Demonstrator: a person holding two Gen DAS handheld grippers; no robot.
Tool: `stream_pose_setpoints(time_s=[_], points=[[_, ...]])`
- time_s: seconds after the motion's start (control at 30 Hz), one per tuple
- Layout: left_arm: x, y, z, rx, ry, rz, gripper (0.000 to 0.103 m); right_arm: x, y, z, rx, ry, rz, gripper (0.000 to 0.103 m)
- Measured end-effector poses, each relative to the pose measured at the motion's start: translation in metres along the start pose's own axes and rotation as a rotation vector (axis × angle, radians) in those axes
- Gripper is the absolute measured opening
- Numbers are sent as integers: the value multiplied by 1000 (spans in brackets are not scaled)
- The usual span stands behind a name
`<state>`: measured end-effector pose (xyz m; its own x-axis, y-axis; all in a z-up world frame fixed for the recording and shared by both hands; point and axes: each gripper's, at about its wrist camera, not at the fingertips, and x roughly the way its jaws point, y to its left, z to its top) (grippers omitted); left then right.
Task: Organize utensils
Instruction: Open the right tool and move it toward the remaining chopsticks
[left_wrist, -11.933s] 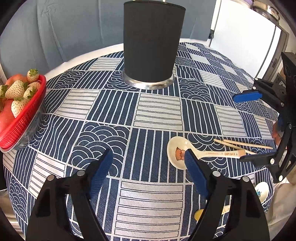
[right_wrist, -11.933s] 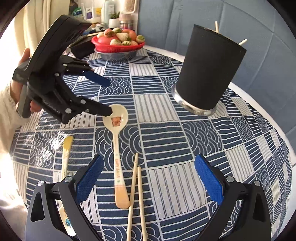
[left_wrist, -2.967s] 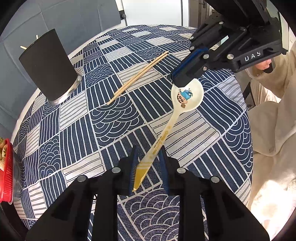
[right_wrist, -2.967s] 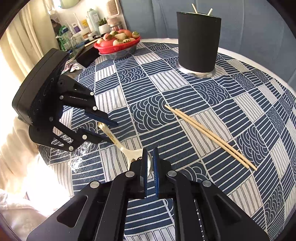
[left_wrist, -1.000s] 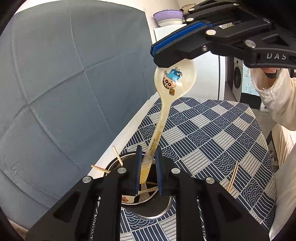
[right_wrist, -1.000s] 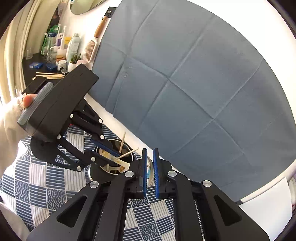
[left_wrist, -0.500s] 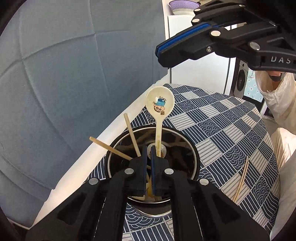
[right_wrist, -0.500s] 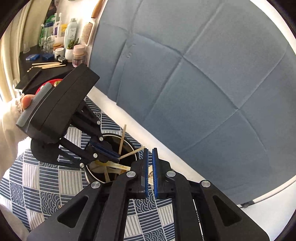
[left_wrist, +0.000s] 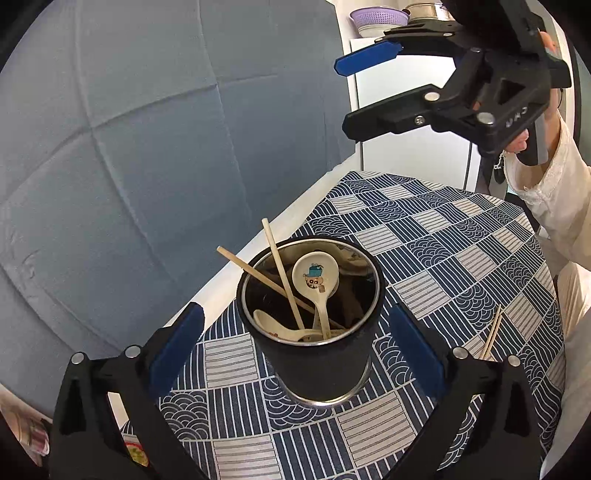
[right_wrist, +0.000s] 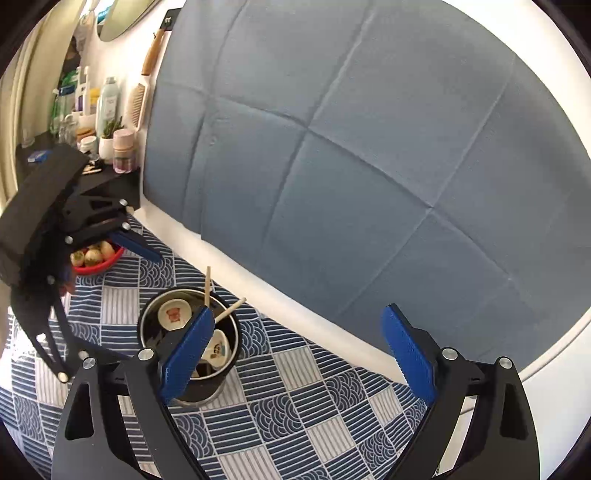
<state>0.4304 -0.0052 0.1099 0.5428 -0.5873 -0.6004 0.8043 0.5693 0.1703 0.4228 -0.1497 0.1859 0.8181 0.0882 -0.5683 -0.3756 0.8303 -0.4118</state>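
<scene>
A black utensil holder (left_wrist: 314, 369) stands on the patterned cloth, also seen in the right wrist view as the holder (right_wrist: 210, 387). Inside it lean the cartoon spoon (left_wrist: 316, 277), a second spoon (left_wrist: 269, 323) and two chopsticks (left_wrist: 280, 269). My left gripper (left_wrist: 297, 350) hovers just above the holder; its jaws are opening wide and the pads touch nothing. My right gripper (right_wrist: 297, 358) hangs higher and to one side, jaws opening too, with nothing between them. It shows in the left wrist view as the right gripper (left_wrist: 354, 96).
Another pair of chopsticks (left_wrist: 491, 332) lies on the cloth to the right. A red fruit basket (right_wrist: 96, 264) sits behind the left gripper (right_wrist: 140, 308). A grey padded wall runs close behind the table edge. A cream sleeve (left_wrist: 554, 206) is at the right.
Both grippers were shut on the cartoon spoon over the holder. Both have opened wide, and the spoon has dropped into the holder.
</scene>
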Motion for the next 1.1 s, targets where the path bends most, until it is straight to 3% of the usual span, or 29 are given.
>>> stream_pose_setpoints(time_s=[0.27, 0.77, 1.1], points=[[-25, -16, -16, -4, 52, 46, 97, -5, -6, -26, 30, 17, 20, 88], [-34, -56, -46, -56, 151, 45, 97, -29, 7, -90, -3, 58, 94, 89], [-21, -91, -64, -111, 249, 45, 97, -28, 31, -142, -85, 96, 250, 89]])
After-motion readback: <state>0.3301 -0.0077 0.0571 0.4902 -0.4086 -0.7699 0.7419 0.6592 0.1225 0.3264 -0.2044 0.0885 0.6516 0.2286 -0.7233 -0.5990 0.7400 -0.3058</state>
